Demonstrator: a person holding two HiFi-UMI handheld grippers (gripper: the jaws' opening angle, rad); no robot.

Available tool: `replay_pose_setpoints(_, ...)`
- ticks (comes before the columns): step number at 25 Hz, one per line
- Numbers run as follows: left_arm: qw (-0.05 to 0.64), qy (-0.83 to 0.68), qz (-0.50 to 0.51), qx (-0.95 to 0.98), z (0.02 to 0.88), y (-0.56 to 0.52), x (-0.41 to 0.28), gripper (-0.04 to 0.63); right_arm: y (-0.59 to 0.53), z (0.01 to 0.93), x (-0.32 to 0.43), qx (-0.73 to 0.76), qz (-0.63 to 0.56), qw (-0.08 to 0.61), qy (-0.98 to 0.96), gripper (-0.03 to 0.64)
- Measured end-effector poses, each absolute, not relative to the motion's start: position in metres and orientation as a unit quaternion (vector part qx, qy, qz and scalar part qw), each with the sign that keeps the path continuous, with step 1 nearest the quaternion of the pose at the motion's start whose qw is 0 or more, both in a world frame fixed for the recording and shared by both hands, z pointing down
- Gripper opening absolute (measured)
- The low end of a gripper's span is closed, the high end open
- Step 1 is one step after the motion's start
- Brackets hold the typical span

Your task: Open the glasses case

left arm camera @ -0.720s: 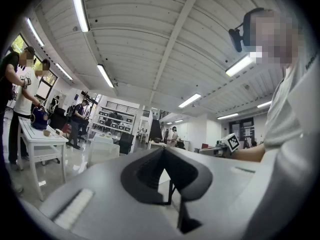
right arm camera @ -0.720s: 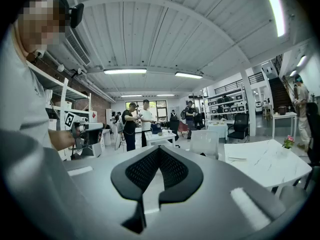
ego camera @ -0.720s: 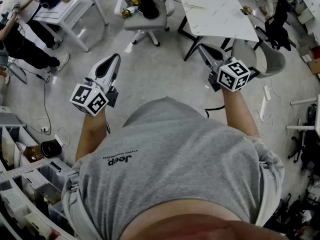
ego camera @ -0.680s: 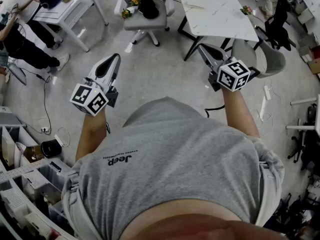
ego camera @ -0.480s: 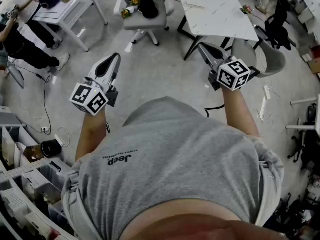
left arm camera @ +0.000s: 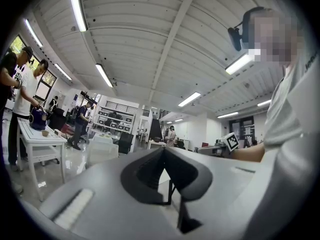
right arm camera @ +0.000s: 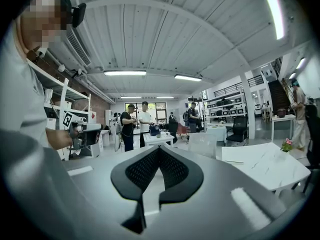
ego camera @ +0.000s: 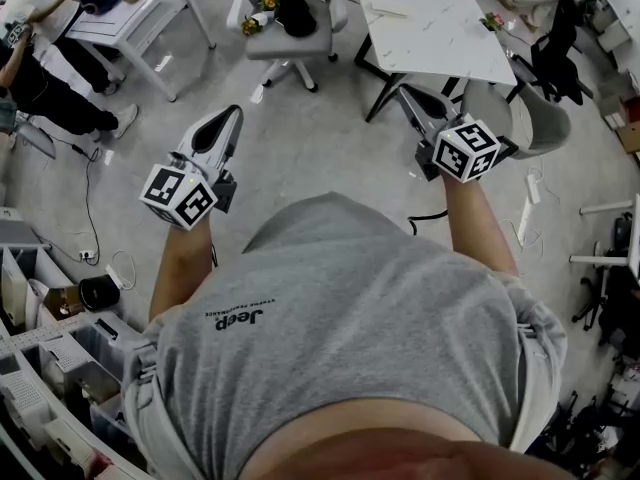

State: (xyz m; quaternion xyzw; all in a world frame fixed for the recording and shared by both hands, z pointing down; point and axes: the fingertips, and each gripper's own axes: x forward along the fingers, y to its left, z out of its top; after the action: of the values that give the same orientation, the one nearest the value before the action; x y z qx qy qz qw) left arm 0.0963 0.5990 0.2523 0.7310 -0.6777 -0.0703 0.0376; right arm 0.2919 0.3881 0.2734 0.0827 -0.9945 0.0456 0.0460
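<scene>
Head view with both gripper views: you stand on the open floor (ego camera: 320, 148), short of the white marble-topped desk (ego camera: 440, 28) and the grey office chair (ego camera: 290, 43). You hold the left gripper (ego camera: 231, 118) and the right gripper (ego camera: 407, 96) level and well apart in front of your torso. This is probably a neutral carrying pose, not a reach. Each pair of fingers (left arm camera: 147, 174) is closed tip to tip on nothing. The glasses case appears in no view, so opening it has apparently not begun; locate it first.
</scene>
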Motion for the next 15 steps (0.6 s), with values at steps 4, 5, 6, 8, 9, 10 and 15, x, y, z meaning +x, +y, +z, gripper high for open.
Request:
replay_pose_setpoints(4,0.048,-0.671,-0.07,0.737,0.251,0.588,0.113,0.068,0.382,0.271,0.301,0.071,0.044,0.044,-0.995,0.003)
replay_pose_setpoints(5,0.051,-0.666,-0.066,0.741,0.25,0.583,0.12,0.255,0.379,0.271,0.304,0.068,0.044,0.043,-0.996,0.003)
replay_pose_setpoints(6,0.052,-0.665,-0.061,0.743,0.25,0.579,0.126,0.354,0.377,0.27,0.308,0.065,0.043,0.042,-0.996,0.003)
replay_pose_setpoints(8,0.048,-0.672,-0.052,0.737,0.251,0.572,0.135,0.413,0.371,0.269,0.316,0.059,0.042,0.039,-0.997,0.003)
replay_pose_setpoints(9,0.046,-0.677,-0.053,0.733,0.251,0.57,0.139,0.422,0.368,0.268,0.321,0.056,0.041,0.038,-0.997,0.003)
replay_pose_setpoints(10,0.046,-0.68,-0.055,0.729,0.251,0.568,0.144,0.425,0.366,0.268,0.326,0.053,0.041,0.038,-0.997,0.003)
replay_pose_setpoints(15,0.046,-0.693,-0.058,0.717,0.254,0.549,0.167,0.428,0.343,0.274,0.346,0.038,0.04,0.039,-0.998,0.003)
